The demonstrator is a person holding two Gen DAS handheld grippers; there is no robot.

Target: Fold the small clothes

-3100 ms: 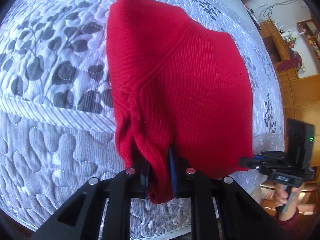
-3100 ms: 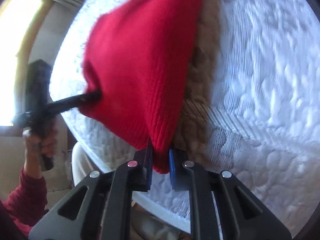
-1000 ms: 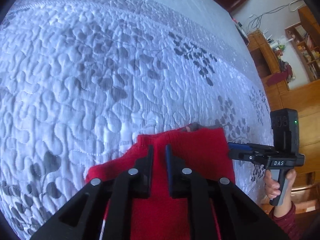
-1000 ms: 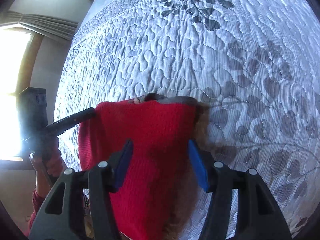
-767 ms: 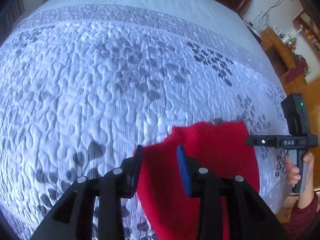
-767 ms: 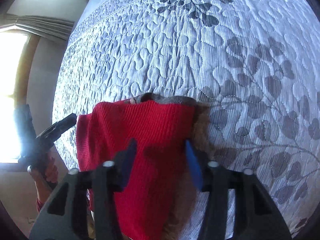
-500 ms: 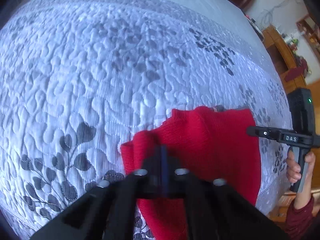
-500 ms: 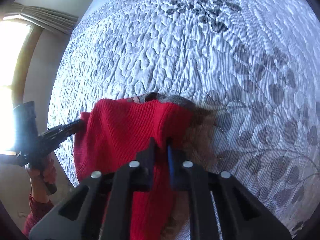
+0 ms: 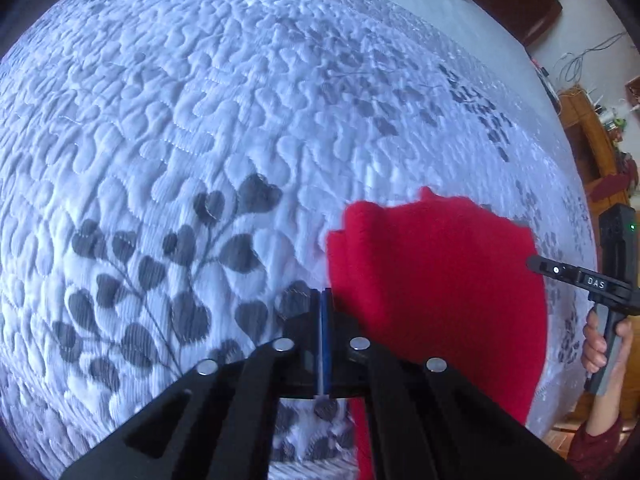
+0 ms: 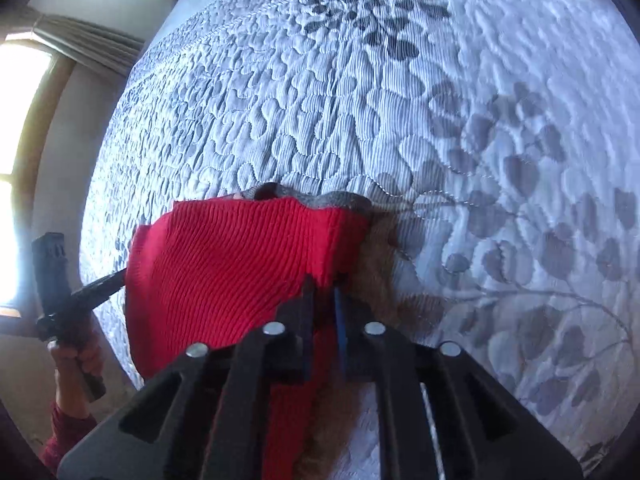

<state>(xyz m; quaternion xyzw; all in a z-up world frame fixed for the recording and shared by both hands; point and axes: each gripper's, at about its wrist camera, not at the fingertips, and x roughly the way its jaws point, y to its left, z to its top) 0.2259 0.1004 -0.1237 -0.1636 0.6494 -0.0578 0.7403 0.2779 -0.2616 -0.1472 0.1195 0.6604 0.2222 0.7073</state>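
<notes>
Left gripper [image 9: 323,300] sits over the quilted bedspread [image 9: 200,128], just left of the red knit garment [image 9: 436,280]. Jaws nearly together and opening a little, only a thin blue strip of pad showing; nothing between them, bare quilt underneath. Its fingertips are just beside the garment's left edge, contact unclear.

Red knit garment lies on the bedspread near the bed's edge, top edge roughly straight with a grey collar or lining [image 10: 304,194] peeking out behind it. Left edge is bunched and blurred in the left wrist view.

Right gripper [image 10: 322,288] is at the garment's right edge, jaws opening with a narrow gap. A ridge of red fabric runs up between the pads; cannot tell if they press on it. Brownish shadow on the quilt right of it.

Each wrist view shows the opposite gripper's handle held in a hand [image 9: 600,344], dark red sleeve [image 10: 64,428] below.
</notes>
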